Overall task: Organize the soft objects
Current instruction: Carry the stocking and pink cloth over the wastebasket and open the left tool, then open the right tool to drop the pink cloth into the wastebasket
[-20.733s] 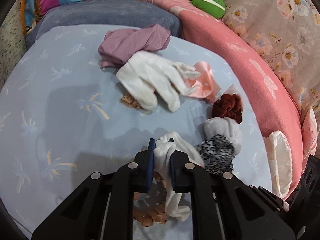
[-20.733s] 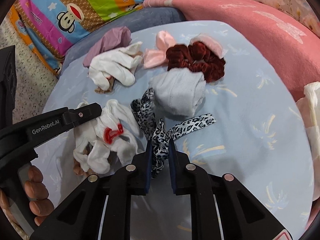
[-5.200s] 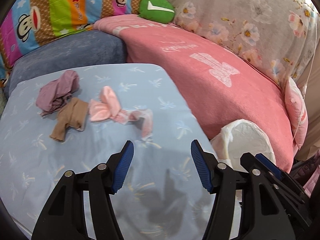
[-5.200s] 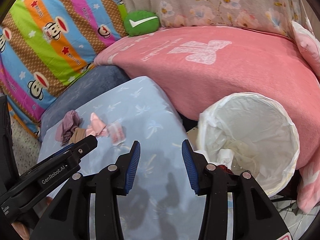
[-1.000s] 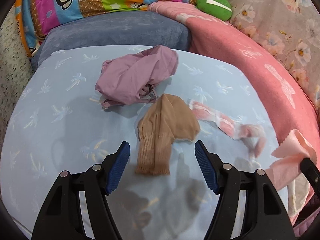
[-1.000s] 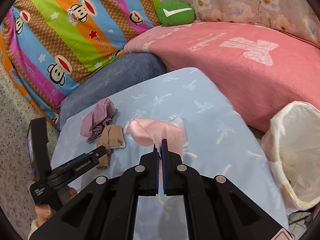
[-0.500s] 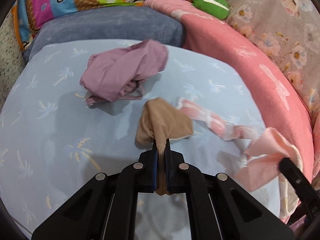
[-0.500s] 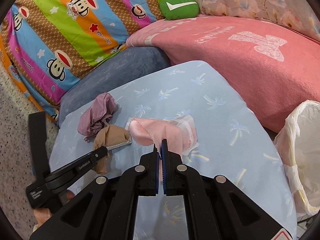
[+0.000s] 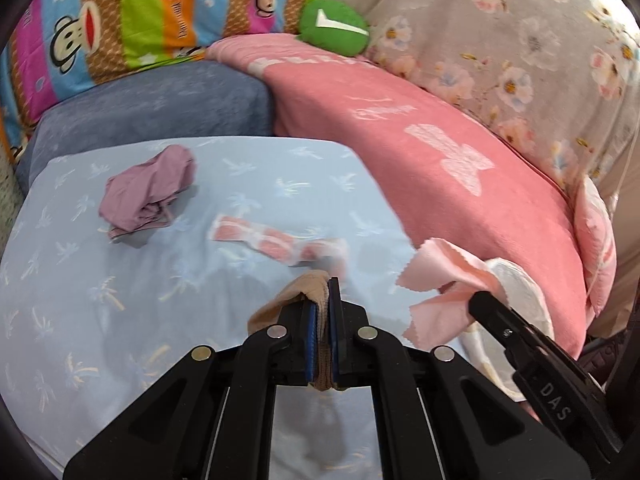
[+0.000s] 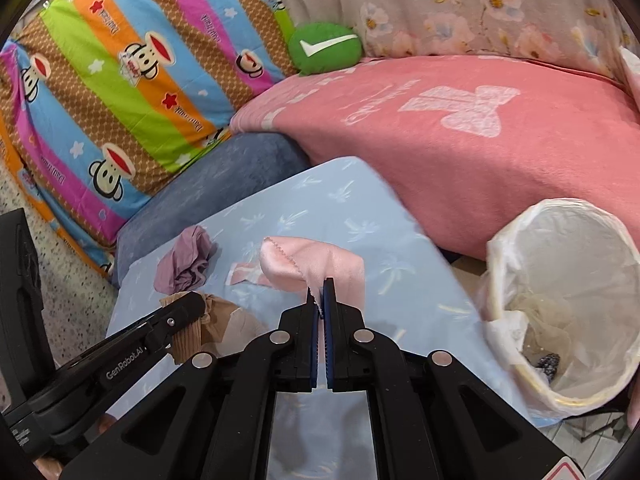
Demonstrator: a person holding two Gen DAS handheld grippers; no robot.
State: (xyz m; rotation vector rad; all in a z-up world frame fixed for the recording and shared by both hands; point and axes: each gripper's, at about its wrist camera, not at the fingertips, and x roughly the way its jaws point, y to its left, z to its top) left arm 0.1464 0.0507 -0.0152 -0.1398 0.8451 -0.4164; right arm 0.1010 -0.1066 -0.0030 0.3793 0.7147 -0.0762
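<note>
My left gripper (image 9: 322,312) is shut on a tan stocking (image 9: 296,296), held above the light blue cushion (image 9: 100,280); the stocking (image 10: 216,322) hangs from it in the right wrist view. My right gripper (image 10: 320,300) is shut on a pink cloth (image 10: 316,264), and the same pink cloth (image 9: 444,276) shows at the right of the left wrist view. A mauve crumpled garment (image 9: 148,188) and a pink-and-white strip (image 9: 276,240) lie on the cushion. A white-lined bin (image 10: 568,304) stands at the right with a few items at its bottom.
A pink blanket (image 10: 460,128) covers the sofa behind the cushion. A striped monkey-print pillow (image 10: 120,80), a green round cushion (image 10: 324,48) and a grey-blue cushion (image 9: 152,108) sit at the back. Speckled floor (image 10: 68,280) shows to the left.
The left gripper has lifted the tan stocking off the cushion and swung right. The right gripper with the pink cloth has moved closer to the white-lined bin.
</note>
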